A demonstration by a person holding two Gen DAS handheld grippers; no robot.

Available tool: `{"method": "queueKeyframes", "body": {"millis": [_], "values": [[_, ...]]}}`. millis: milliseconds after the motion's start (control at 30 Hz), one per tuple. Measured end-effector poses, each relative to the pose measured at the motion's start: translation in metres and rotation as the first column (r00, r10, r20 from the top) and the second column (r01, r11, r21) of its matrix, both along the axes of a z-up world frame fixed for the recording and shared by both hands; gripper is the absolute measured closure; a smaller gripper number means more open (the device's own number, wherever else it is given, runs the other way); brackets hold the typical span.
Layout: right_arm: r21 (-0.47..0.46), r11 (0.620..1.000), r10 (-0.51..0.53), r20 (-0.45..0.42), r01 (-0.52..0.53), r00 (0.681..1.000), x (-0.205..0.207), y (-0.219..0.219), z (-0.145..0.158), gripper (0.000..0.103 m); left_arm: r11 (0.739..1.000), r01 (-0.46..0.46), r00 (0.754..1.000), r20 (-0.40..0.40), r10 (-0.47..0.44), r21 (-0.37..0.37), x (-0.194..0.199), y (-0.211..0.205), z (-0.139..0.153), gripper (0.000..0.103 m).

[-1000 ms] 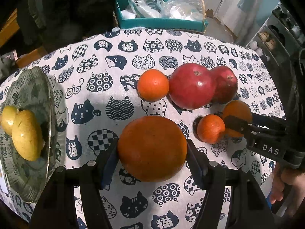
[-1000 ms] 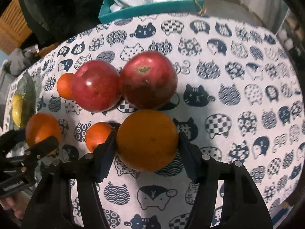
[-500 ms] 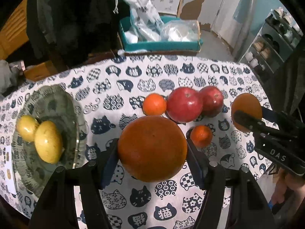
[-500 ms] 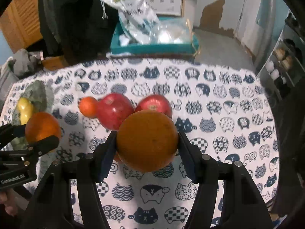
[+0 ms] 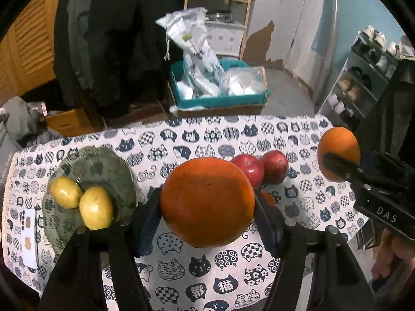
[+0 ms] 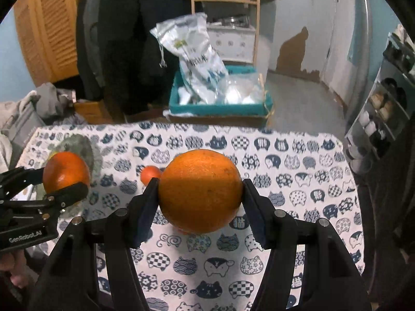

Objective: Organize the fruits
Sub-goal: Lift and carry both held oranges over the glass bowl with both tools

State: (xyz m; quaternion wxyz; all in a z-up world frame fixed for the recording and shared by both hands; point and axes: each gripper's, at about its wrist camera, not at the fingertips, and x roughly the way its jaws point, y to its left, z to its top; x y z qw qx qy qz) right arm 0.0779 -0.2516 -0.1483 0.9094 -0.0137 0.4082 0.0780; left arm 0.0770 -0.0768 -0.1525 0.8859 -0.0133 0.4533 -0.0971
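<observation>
Left hand-held gripper (image 5: 207, 202): clenched on a large orange (image 5: 207, 202), one finger on each side of it, held up above the surface (image 5: 181, 267); from the right wrist view it shows at the left edge (image 6: 66, 181).
Right hand-held gripper (image 6: 199, 191): grasping a second orange (image 6: 199, 191) between its fingers, also held clear of the surface; from the left wrist view it shows at the right edge (image 5: 337, 155), level with the far corner of the surface.
Plate (image 5: 103, 165): a dark green plate at the left end of the surface, with two yellow fruits (image 5: 81, 202) lying in it and touching each other.
Apples (image 5: 262, 168): two red ones side by side and touching, on the surface behind the left orange.
Small orange fruit (image 6: 150, 173): on the surface, partly hidden behind the right hand-held gripper's left finger.
Surface cover: a white cloth printed with navy cat faces.
Beyond the far edge: a teal box (image 5: 218, 101) holding plastic bags.
</observation>
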Motion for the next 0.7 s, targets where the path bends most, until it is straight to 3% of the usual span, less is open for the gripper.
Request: {"method": "queueKeyframes", "body": {"millis": [700], "values": [[0.041, 0.996, 0.07, 0.179, -0.078, 0.981, -0.031, 0.022, 0.077, 0.04, 0.998, -0.053, 0.975, 0.216, 0.059, -0.032, -0.036, 0.039, 0.081, 0.035]]}}
